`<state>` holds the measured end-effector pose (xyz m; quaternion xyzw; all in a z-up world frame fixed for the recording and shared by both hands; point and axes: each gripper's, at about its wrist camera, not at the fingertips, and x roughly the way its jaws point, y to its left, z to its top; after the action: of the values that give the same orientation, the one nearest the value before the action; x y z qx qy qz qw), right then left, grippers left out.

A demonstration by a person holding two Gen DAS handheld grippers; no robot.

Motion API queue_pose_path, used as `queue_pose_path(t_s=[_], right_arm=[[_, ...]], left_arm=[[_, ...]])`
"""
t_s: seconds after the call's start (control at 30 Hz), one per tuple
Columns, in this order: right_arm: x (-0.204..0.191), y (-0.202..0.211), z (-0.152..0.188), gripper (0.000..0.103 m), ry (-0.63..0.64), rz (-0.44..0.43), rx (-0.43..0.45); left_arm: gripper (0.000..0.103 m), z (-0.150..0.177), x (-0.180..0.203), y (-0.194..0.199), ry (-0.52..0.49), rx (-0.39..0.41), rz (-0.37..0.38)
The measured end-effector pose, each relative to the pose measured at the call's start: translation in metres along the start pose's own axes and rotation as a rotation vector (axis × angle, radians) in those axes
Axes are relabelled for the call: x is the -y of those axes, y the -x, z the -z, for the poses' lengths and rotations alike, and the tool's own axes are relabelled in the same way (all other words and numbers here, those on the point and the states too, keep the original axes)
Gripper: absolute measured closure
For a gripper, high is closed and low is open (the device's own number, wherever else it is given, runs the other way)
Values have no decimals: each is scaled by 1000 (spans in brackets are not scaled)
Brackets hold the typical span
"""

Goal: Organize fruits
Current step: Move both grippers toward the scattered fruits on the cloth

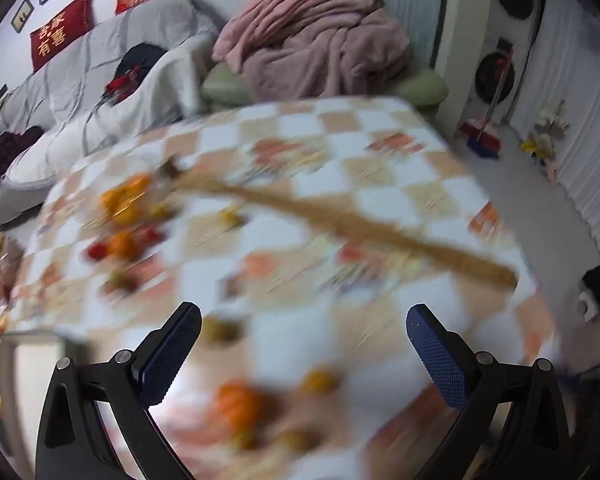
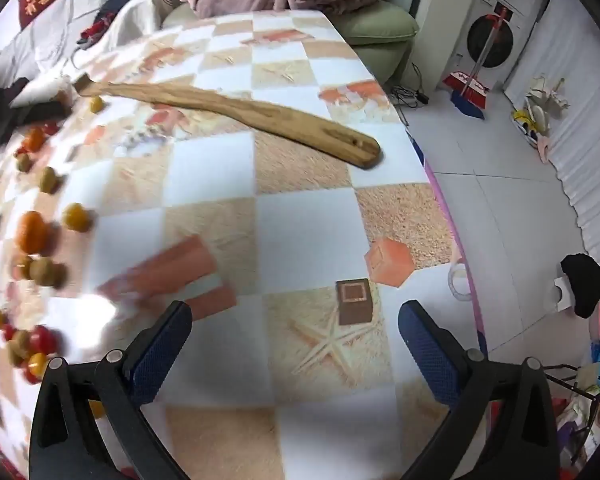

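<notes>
Small fruits lie loose on a table with a checked cloth (image 1: 284,132) (image 2: 308,216). In the blurred left wrist view an orange fruit (image 1: 238,400) and a small yellow one (image 1: 318,380) lie between the wide fingers of my left gripper (image 1: 300,320), which is open and holds nothing. More orange, red and green fruits (image 1: 120,240) sit at the table's left. In the right wrist view my right gripper (image 2: 294,320) is open over bare cloth. An orange fruit (image 2: 31,230), a yellow one (image 2: 76,216), green ones (image 2: 44,270) and red ones (image 2: 42,338) lie to its left.
A long curved wooden board (image 2: 236,110) (image 1: 340,220) lies across the table's far half. Behind the table are a green armchair (image 1: 416,88) with a pink blanket (image 1: 316,28) and a grey-covered sofa (image 1: 100,60). The table's right edge drops to a white tiled floor (image 2: 500,184).
</notes>
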<state>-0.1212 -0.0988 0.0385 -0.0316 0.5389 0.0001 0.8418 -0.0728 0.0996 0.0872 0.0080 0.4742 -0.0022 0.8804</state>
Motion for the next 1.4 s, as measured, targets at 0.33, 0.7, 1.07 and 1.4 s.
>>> queue_pose_path(t_s=[0.33, 0.7, 1.07, 1.4], right_arm=[[-55, 24, 14, 0, 6, -104, -120], [-101, 37, 14, 0, 16, -133, -163], [-110, 38, 12, 0, 10, -133, -167], [-113, 34, 9, 0, 8, -140, -169]], left_arm=[[0, 93, -105, 17, 86, -252, -144], [0, 105, -114, 8, 41, -311, -111], [0, 106, -114, 1, 19, -309, -93], [0, 108, -113, -11, 28, -322, -103]])
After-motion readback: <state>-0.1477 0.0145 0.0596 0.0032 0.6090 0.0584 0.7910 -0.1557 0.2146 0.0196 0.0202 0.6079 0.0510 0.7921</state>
